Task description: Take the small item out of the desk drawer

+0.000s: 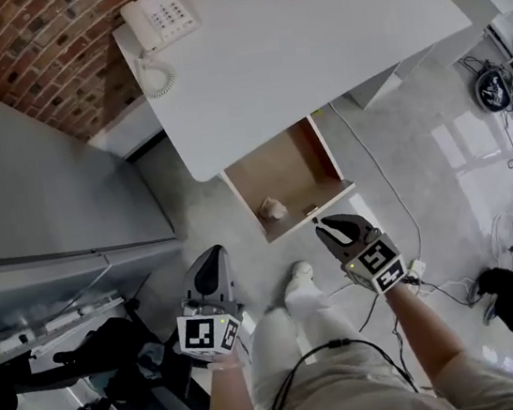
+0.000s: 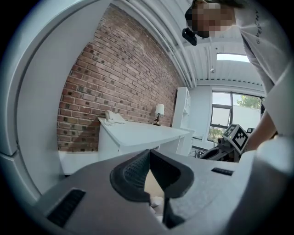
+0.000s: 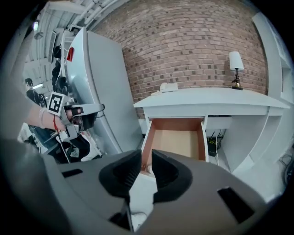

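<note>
The white desk has its drawer pulled out, showing a bare wooden bottom. A small pale item lies in the drawer's front left corner. My right gripper hovers just at the drawer's front edge, right of the item. In the right gripper view the right gripper has its jaws slightly apart with nothing between them, and the drawer lies straight ahead. My left gripper hangs lower left, away from the drawer. The left gripper has its tips touching and holds nothing.
A white telephone sits on the desk's far left corner and a lamp at its far end. A grey cabinet stands left of the desk. Cables trail on the floor to the right. My white shoe is below the drawer.
</note>
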Available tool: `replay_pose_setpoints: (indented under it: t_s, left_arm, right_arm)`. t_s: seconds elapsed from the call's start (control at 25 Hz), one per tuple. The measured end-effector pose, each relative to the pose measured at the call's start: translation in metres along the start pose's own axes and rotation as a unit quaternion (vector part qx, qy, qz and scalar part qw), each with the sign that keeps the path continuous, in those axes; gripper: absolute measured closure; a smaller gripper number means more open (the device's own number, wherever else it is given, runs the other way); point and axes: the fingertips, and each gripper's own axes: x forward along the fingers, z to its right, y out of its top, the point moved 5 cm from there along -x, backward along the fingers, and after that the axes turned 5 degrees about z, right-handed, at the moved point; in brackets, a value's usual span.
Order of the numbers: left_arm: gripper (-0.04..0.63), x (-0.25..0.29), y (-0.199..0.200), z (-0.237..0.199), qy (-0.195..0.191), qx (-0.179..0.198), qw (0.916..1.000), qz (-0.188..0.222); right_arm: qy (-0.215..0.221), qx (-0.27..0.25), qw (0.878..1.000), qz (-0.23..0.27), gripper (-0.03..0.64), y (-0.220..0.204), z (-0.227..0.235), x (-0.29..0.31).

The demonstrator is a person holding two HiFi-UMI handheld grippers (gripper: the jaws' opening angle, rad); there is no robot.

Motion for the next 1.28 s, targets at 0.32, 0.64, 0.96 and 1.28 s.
replay_pose_setpoints:
  t_s: [0.32,0.64,0.96,1.28]
  left_arm:
    - [0.589,0.042,-0.039,-0.021,-0.021,0.008,0.9992,-0.033]
    - [0.589,0.077,-0.068,-0.038,-0.027,0.001,0.9988,-0.04]
    - [0.589,0.085,-0.095,-0.051,-0.022,-0.004,0.9987,-0.046]
    - [0.589,0.084,-0.117,-0.061,0.0,-0.009,0.9989,-0.047]
  right_arm:
    - [0.035,-0.077,0.992,-0.093,0.499,-0.011,0.015,0.065]
    - [0.102,-0.104,0.967,-0.211,0.483,-0.032,0.024,0.118]
    - [0.151,-0.127,0.933,-0.3,0.463,-0.06,0.021,0.16]
    - [0.19,-0.159,0.908,-0.338,0.41,-0.075,0.019,0.198]
